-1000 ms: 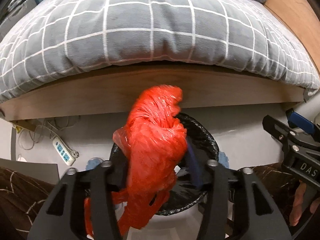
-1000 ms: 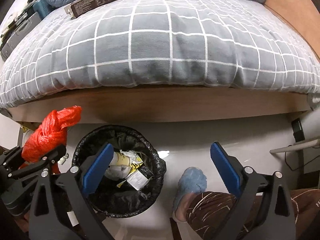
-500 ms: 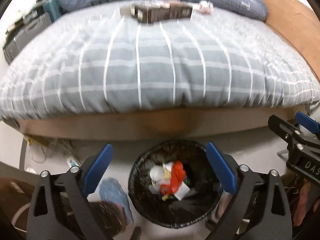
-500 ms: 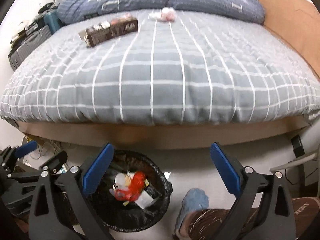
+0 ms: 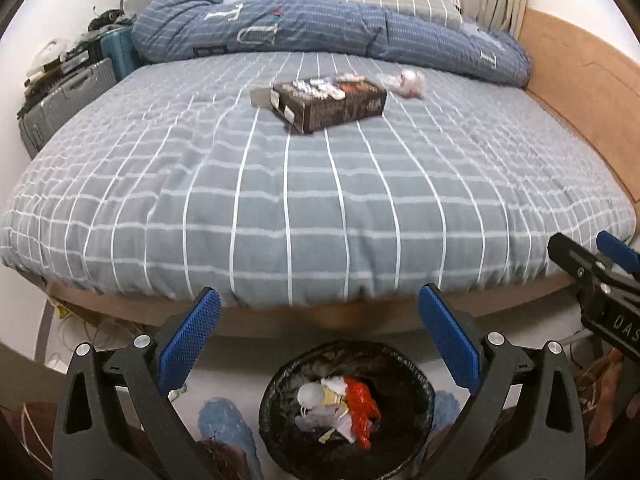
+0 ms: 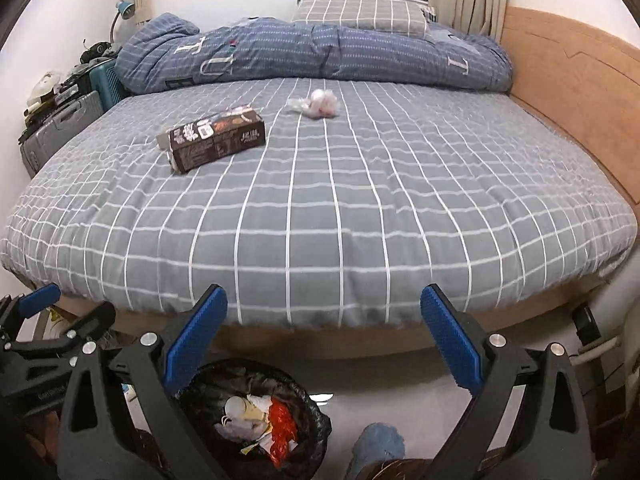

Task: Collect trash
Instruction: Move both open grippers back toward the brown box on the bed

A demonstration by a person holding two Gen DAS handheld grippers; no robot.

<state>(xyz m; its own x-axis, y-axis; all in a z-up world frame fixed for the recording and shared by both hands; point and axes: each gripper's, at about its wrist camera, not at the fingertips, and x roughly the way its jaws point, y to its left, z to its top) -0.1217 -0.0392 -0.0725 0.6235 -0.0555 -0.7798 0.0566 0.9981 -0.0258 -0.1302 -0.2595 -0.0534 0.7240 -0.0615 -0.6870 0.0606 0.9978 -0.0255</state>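
A black-lined bin [image 5: 416,432] stands on the floor at the foot of the bed, and a crumpled red plastic bag [image 5: 360,404] lies in it among pale wrappers. Above the bin my left gripper [image 5: 318,300] hangs with its jaws opening and nothing between them. My right gripper [image 6: 323,296] is open and empty, with the bin [image 6: 208,392] and red bag [image 6: 282,428] below its left finger. On the bed lie a brown carton [image 5: 332,104] [image 6: 218,142] and a crumpled clear wad [image 5: 404,82] [image 6: 320,104].
The bed's grey checked cover [image 6: 340,208] fills the middle, with a blue duvet [image 6: 320,52] rolled at the far end. A wooden bed side [image 6: 568,80] runs along the right, suitcases [image 6: 60,128] stand at the left. A person's blue slippers [image 5: 224,424] flank the bin.
The left gripper opened and let the red bag fall into the bin. Both grippers rose and tipped upward, bringing the bed top with the carton and wad into view.
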